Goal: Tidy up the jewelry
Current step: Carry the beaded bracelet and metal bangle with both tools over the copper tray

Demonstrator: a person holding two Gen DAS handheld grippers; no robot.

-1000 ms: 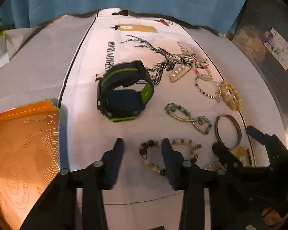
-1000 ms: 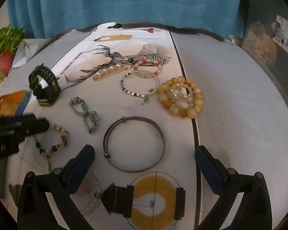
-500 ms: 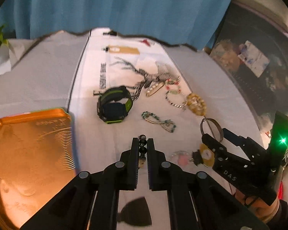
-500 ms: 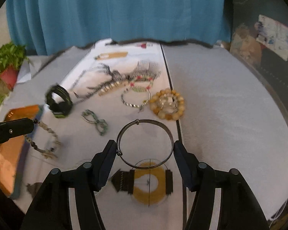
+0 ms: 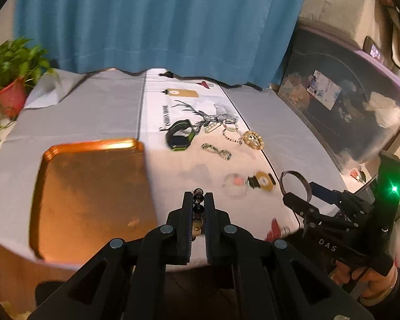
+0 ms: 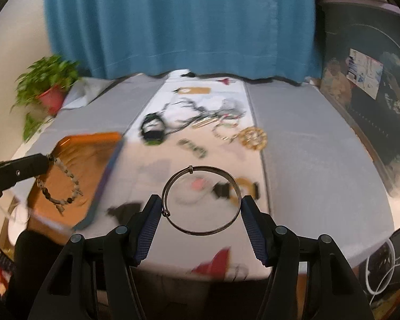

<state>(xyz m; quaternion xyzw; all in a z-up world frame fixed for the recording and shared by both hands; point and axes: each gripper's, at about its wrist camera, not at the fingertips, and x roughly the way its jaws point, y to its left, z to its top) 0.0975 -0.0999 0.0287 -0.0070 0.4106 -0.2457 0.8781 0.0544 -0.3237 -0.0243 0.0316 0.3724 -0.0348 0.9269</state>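
Note:
My left gripper (image 5: 198, 198) is shut on a beaded bracelet (image 5: 198, 208) and holds it in the air; in the right wrist view the bracelet (image 6: 60, 184) hangs over the orange tray (image 6: 93, 149). My right gripper (image 6: 201, 208) is shut on a silver bangle (image 6: 201, 200), held flat between the pads above the table; it also shows in the left wrist view (image 5: 296, 184). The orange tray (image 5: 93, 186) lies at the left near the table's front edge.
On the white runner (image 5: 157, 117) lie a black-green watch (image 5: 180, 134), a green bead bracelet (image 5: 216, 151), a yellow bead bracelet (image 5: 252, 140), a thin chain bracelet (image 5: 232, 134) and a clear bracelet (image 5: 236, 185). A potted plant (image 5: 10, 80) stands far left.
Both grippers have lifted up and back from the table. The left closed on the beaded bracelet and carried it over the tray; the right closed on the silver bangle and raised it.

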